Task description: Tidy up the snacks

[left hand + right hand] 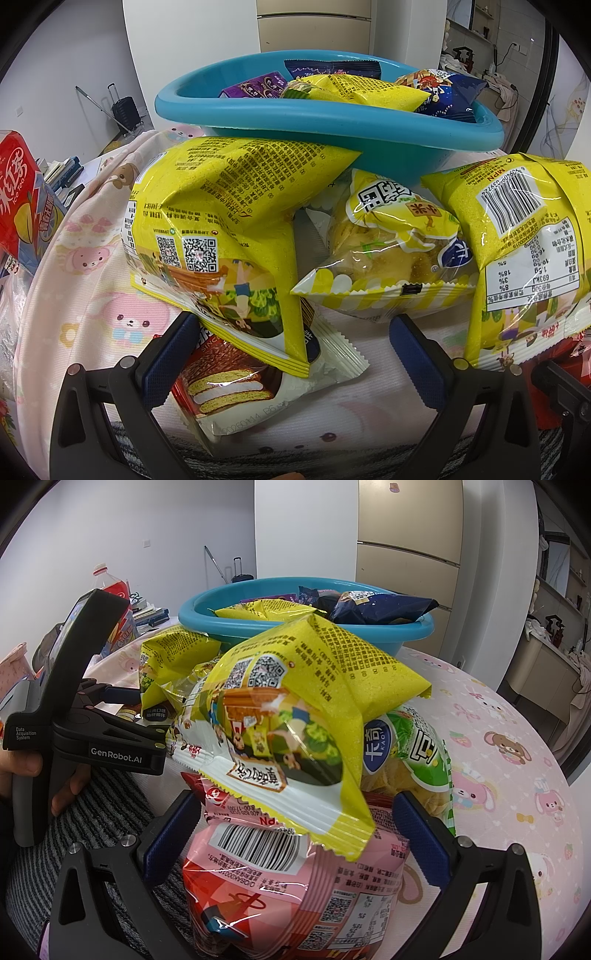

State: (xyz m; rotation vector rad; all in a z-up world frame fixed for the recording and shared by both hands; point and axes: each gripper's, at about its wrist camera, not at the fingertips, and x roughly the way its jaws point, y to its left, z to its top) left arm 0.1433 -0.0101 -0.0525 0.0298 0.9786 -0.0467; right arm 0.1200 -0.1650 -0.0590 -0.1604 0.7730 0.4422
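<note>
Pink cartoon-print cloth (498, 716) covers the round table, with a blue basin (332, 122) at its far side already holding several packets. Loose snacks lie heaped in front of the basin. The left gripper (295, 354) sits low with jaws spread, a chocolate pie packet (236, 391) and the corner of a yellow chip bag (221, 206) lying between them, nothing pinched. The right gripper (295, 834) is likewise spread wide around a pink packet (295, 886), on which another yellow bag (295, 720) rests. To do this well, I would close on a single packet by its sealed edge, not the puffed middle, and lift it clear so the neighbours do not drag along. Whether either finger pad touches a wrapper is hard to judge, and the pink packet's lower part is cut off.
</note>
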